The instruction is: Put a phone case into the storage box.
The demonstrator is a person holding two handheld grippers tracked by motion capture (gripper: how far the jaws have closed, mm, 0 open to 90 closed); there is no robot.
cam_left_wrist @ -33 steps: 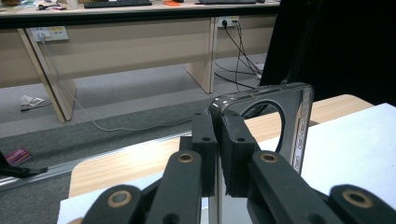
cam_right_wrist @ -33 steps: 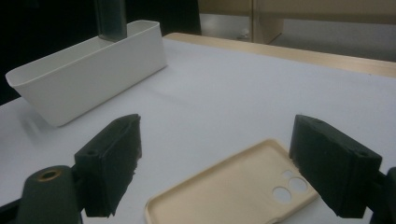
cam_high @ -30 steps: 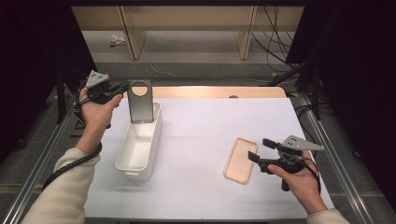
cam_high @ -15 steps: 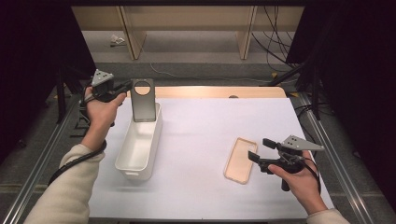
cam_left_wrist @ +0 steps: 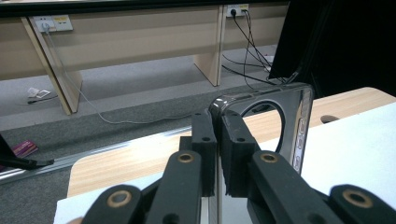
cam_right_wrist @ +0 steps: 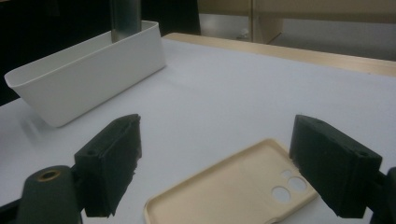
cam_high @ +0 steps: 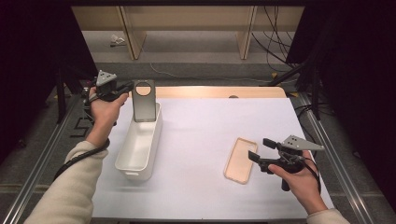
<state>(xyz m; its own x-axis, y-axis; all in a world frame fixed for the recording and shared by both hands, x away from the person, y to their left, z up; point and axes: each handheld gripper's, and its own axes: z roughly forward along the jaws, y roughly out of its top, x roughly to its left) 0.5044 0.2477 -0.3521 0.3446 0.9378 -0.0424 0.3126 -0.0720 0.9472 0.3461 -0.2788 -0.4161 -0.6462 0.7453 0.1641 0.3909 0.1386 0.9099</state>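
Gripping the dark phone case (cam_high: 144,101) by its top edge, the left gripper (cam_high: 125,88) holds it upright over the far end of the white bin (cam_high: 140,147), jaws clenched on it. Best bet: lower it straight, clear of the rim, before letting go. The right gripper (cam_high: 258,150) waits with jaws spread wide beside the beige phone case (cam_high: 240,160) lying flat on the bench (cam_high: 201,126).

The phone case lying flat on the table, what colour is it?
The phone case is pale beige, like cream. The right gripper view shows it best.
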